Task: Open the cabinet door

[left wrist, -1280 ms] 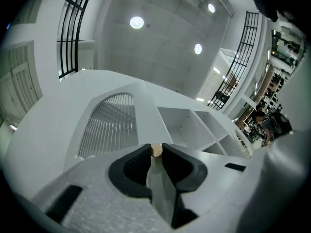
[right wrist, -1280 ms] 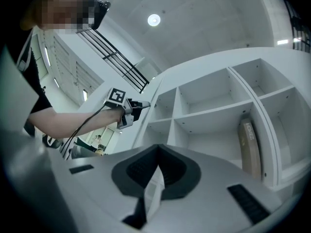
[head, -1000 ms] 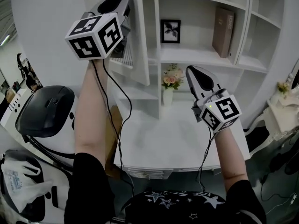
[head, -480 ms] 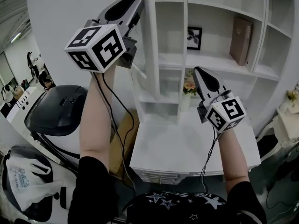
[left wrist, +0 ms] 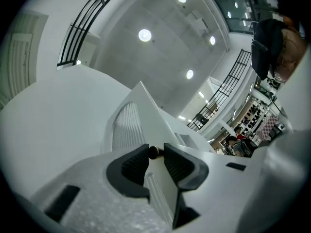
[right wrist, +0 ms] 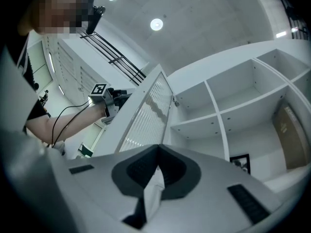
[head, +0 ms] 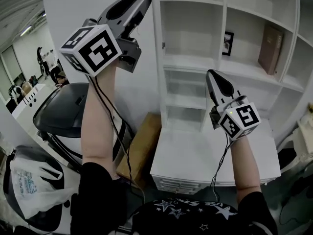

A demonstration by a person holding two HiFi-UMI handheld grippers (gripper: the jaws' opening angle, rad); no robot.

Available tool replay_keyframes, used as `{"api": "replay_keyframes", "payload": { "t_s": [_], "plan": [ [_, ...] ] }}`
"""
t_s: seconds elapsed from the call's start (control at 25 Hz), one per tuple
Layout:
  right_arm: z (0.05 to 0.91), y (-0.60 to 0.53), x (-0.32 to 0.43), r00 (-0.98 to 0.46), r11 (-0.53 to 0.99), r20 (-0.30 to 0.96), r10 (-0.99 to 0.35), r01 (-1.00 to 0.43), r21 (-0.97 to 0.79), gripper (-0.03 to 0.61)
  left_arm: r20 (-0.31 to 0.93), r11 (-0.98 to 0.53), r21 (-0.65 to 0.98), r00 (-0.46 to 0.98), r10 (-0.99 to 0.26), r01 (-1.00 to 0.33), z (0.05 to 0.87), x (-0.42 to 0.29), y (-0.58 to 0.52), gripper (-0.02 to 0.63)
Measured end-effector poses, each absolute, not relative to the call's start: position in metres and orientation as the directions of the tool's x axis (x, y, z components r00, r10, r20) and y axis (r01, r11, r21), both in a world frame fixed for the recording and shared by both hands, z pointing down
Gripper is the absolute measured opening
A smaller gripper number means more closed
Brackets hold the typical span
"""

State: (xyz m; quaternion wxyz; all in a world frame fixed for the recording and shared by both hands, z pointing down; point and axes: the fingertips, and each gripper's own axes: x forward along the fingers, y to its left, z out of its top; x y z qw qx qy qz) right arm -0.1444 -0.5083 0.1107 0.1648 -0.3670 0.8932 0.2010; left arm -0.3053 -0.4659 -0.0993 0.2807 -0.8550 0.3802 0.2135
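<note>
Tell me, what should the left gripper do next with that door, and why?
Probably let go of the knob and draw back. The cabinet door already stands swung wide, the shelves are in plain view, and the left gripper has just been opening its jaws, with the small dark knob between them.

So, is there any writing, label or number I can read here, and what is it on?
Nothing here reads clearly.
Brown book spine: lettering too small to read.
White plastic bag: blue print, too blurred.
Left marker cube, right marker cube: black square patterns, no words.
</note>
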Motion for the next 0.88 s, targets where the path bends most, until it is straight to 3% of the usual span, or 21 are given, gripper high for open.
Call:
{"api": "replay_keyframes", "payload": {
  "t_s": [0.32, 0.6, 0.72, 0.88],
  "plan": [
    [0.121, -0.515, -0.186, -0.687, 0.668, -0.431, -0.586, -0.71, 0.223, 0.006, -0.629, -0.462, -0.31, 0.543, -0.556, -0.831, -0.098, -0.376, -0.456, 0.075],
    [0.132, -0.507, -0.215, -0.711, 0.687, -0.412, -0.57, -0.687, 0.236, 0.006, -0.639, -0.439, -0.348, 0.553, -0.535, -0.828, -0.099, -0.378, -0.451, 0.065],
    [0.138, -0.507, -0.212, -0.712, 0.687, -0.402, -0.576, -0.688, 0.235, 0.006, -0.669, -0.428, -0.308, 0.513, -0.538, -0.85, -0.091, -0.385, -0.453, 0.016],
    [0.146, -0.513, -0.206, -0.707, 0.692, -0.402, -0.582, -0.69, 0.212, 0.006, -0.668, -0.456, -0.231, 0.481, -0.568, -0.86, -0.063, -0.398, -0.462, 0.014]
  ]
}}
